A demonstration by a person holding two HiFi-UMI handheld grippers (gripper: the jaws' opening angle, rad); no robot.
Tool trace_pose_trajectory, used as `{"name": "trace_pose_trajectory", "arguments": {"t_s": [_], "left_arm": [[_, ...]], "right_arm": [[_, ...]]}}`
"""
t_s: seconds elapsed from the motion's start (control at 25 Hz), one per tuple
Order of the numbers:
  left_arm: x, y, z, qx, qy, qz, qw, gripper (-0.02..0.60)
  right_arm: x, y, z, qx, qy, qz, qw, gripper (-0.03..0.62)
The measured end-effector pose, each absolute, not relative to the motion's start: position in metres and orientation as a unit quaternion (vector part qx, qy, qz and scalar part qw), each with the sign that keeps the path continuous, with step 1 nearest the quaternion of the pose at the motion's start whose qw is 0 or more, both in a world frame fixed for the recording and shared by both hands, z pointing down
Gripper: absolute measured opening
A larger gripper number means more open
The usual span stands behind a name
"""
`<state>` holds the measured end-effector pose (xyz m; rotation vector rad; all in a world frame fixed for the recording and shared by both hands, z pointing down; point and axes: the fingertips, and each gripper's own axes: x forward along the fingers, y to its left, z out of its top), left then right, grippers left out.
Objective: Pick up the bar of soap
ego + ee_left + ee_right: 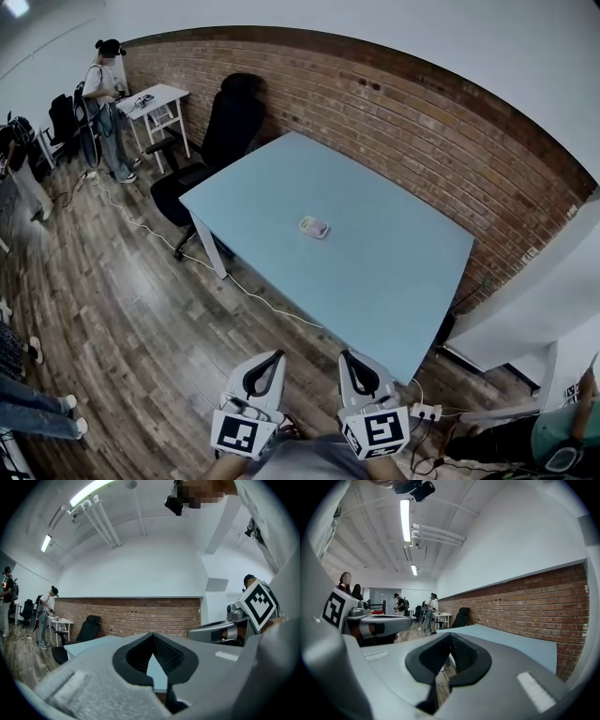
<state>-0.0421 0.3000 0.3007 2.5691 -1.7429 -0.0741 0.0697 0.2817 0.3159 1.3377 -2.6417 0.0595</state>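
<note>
The bar of soap (pixel 314 227), small and pale with a pinkish top, lies near the middle of the light blue table (pixel 375 281). Both grippers hover over the wooden floor short of the table's near edge, well apart from the soap. My left gripper (pixel 273 357) is shut with nothing in it; its jaws meet at the tips in the left gripper view (pixel 152 637). Beside it my right gripper (pixel 350 357) is likewise shut and empty (pixel 450 637). The soap does not show in either gripper view; only the table top (pixel 91 645) (pixel 511 641) appears beyond the jaws.
A black office chair (pixel 220 131) stands at the table's far left corner, near a small white desk (pixel 155 98) and a standing person (pixel 105 103). A white cable (pixel 244 291) crosses the floor, and a power strip (pixel 427 411) lies by my right gripper. A brick wall (pixel 422 122) runs behind the table.
</note>
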Motion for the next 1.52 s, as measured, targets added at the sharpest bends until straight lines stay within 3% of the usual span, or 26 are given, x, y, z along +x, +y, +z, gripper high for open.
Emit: {"name": "trace_pose_trajectory", "arguments": {"t_s": [0.56, 1.52], "left_arm": [[-0.053, 0.249, 0.312, 0.84, -0.541, -0.023, 0.042, 0.002], [-0.029, 0.026, 0.333, 0.828, -0.558, 0.025, 0.052, 0.003]], "right_arm": [[0.059, 0.235, 0.332, 0.465, -0.877, 0.038, 0.111, 0.004], [0.075, 0.009, 0.351, 0.433, -0.894, 0.069, 0.098, 0.005]]}}
